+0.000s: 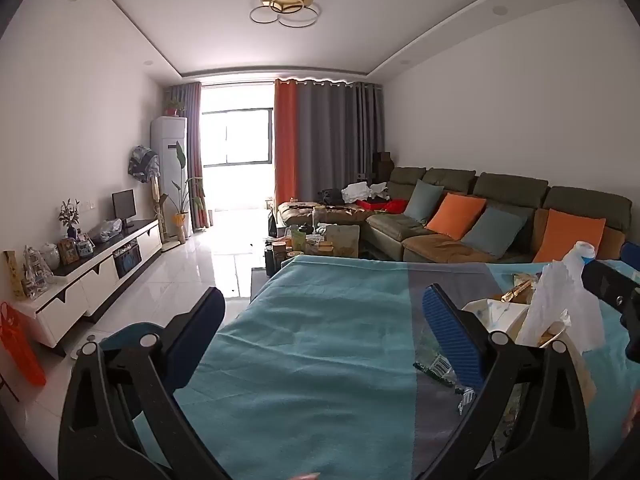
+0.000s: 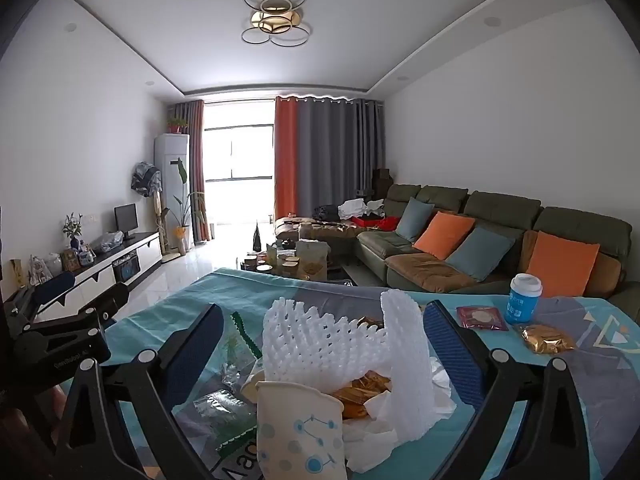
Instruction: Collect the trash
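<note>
A pile of trash lies on the teal-covered table [image 2: 192, 300]: a white foam fruit net [image 2: 344, 344], a paper cup with blue dots [image 2: 300, 432], a gold wrapper [image 2: 360, 392], white tissue [image 2: 400, 412] and a clear green-edged wrapper [image 2: 228, 408]. My right gripper [image 2: 320, 344] is open with its fingers either side of the pile. My left gripper [image 1: 324, 320] is open and empty over bare cloth; the pile [image 1: 552, 312] lies to its right. A blue cup with a white lid [image 2: 525, 298], a red sachet [image 2: 482, 317] and a gold packet [image 2: 547, 338] lie further right.
A green sofa [image 2: 460, 240] with orange and blue cushions runs along the right wall. A cluttered coffee table [image 2: 296, 264] stands beyond the table. A white TV cabinet [image 1: 100, 268] lines the left wall. An orange bag [image 1: 20, 348] hangs at the left edge.
</note>
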`<state>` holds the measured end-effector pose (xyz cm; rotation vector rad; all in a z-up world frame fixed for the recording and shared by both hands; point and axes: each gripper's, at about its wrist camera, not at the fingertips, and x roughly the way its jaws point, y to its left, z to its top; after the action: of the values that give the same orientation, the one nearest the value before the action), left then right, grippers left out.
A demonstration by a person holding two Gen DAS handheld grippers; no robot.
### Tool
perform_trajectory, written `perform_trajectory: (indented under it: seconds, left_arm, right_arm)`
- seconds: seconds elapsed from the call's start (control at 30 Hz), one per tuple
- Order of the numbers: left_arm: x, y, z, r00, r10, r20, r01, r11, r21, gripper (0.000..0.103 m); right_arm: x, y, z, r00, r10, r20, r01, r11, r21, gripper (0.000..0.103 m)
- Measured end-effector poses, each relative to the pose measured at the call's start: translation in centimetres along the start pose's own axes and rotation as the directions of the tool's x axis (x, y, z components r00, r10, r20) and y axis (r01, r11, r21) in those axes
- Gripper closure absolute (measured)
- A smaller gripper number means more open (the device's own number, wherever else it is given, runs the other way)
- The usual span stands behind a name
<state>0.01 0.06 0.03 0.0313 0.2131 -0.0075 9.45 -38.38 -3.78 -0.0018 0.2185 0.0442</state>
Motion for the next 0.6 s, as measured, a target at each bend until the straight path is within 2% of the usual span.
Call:
perform_trajectory:
  seconds: [0.6]
  left_arm:
    - [0.01,-0.56,0.2,1.0,-0.003,0.015,0.003,1.0,-0.014,0.006]
  right_arm:
    - [0.07,-0.29,-0.15,1.0,-0.003,0.008,0.003,1.0,-0.005,0.006]
